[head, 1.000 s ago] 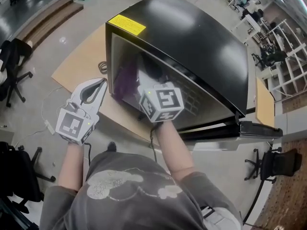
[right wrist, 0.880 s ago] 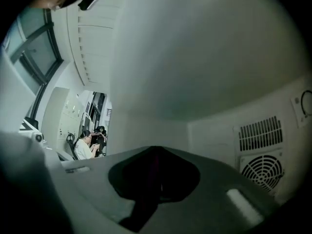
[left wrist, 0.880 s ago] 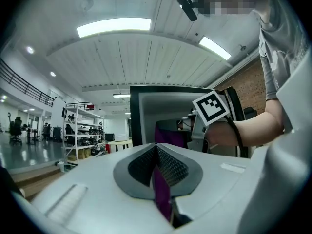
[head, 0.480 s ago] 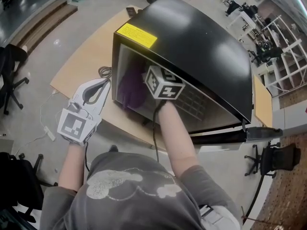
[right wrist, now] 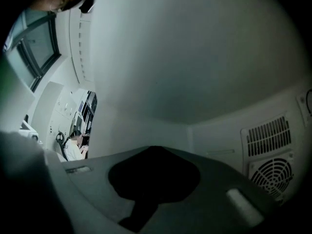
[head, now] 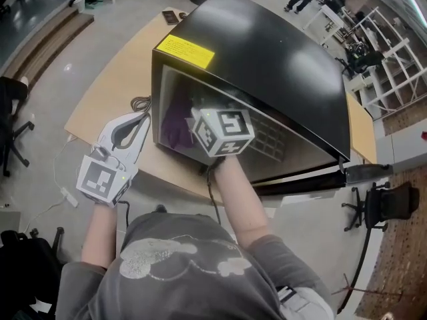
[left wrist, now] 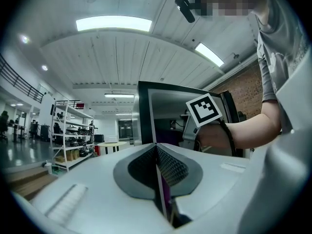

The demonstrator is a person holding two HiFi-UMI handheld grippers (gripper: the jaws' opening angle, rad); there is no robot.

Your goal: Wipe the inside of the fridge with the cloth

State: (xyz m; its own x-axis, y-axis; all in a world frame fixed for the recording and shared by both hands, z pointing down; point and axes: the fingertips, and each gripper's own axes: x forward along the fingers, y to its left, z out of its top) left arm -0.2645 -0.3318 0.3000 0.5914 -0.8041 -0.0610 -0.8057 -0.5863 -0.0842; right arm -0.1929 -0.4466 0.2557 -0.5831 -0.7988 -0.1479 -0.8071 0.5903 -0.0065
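Head view: right hand-held gripper [head: 199, 123], clamped on cloth [head: 175, 122], has pulled back within fridge [head: 267, 52]; left hand-held gripper [head: 142, 117] stays closed.

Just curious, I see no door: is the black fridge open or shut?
Open: the right hand-held gripper is inside the fridge, facing pale inner walls and a vent.

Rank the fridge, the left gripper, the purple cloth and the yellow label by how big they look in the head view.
1. fridge
2. left gripper, helped by nearness to the camera
3. purple cloth and yellow label look about alike; the cloth is partly hidden
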